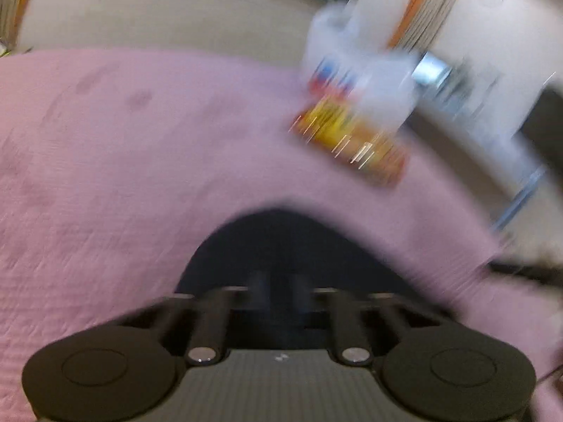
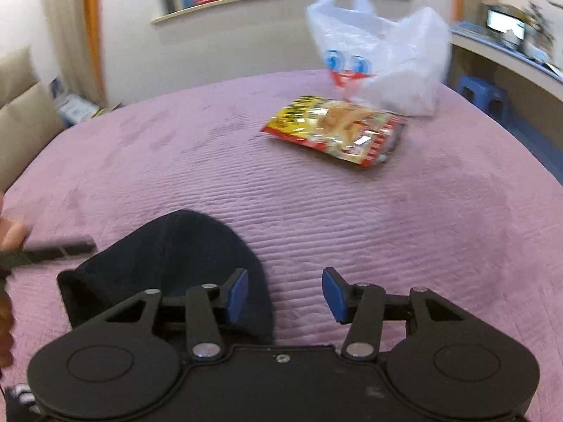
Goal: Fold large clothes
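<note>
Lying on the pink bedspread (image 2: 316,211), the dark garment (image 2: 169,263) sits at the near edge of the bed, far closer than the snack packet (image 2: 334,130) and the white plastic bag (image 2: 380,56), which rest well apart from it toward the far side. The right gripper (image 2: 285,293) stands about half open with nothing between its blue pads (image 2: 236,295); its left pad hangs over the garment's right edge, the other over bare bedspread. The left gripper (image 1: 278,285) is closed, its fingers drawn together over the dark cloth, though that view is badly smeared and I cannot tell whether any fabric is pinched between them. The garment looks soft, limp and light, probably thick enough to hold a fold but sure to sag wherever it is unsupported. It should be taken at an edge or corner, one gripper on each side, so the cloth lifts evenly and does not bunch.
</note>
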A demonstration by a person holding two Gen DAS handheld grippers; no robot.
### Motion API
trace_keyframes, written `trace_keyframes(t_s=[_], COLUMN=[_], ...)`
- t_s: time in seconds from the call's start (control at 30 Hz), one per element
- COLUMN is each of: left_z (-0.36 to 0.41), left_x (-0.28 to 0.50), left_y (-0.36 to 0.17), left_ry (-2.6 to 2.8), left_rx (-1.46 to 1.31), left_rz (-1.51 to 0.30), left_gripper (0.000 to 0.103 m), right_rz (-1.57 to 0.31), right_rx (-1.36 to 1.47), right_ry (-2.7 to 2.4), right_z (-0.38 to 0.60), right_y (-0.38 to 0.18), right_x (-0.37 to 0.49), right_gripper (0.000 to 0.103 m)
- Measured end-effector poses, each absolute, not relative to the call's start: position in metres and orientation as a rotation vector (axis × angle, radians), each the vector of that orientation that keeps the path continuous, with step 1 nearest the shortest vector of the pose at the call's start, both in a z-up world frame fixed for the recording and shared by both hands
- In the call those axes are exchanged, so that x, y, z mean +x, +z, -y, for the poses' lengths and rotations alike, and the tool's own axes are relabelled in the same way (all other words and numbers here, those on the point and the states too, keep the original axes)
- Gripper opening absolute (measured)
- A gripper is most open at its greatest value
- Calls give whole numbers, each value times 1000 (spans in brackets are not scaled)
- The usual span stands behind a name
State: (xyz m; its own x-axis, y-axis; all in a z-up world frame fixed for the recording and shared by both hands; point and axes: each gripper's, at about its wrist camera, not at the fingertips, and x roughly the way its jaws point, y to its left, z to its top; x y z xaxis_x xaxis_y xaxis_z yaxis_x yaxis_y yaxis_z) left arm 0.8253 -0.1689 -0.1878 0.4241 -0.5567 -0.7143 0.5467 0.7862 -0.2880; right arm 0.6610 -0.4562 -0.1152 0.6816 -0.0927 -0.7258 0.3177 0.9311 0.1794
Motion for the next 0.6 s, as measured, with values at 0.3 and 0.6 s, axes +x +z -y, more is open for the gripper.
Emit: trace_keyframes(t_s=[0.3, 0.6], left_z=[111, 119], left_x=[834, 842], left_y=[-247, -178], left_ry=[-608, -714], left_rx=[-276, -113], left_rz=[-1027, -773], left_gripper=[3, 29], right_rz=[-1031, -926], right_rx=[325, 309], right_ry=[-137, -12], right_z=[431, 455], right_y=[-200, -158], right_x=[711, 718], right_gripper=[11, 44])
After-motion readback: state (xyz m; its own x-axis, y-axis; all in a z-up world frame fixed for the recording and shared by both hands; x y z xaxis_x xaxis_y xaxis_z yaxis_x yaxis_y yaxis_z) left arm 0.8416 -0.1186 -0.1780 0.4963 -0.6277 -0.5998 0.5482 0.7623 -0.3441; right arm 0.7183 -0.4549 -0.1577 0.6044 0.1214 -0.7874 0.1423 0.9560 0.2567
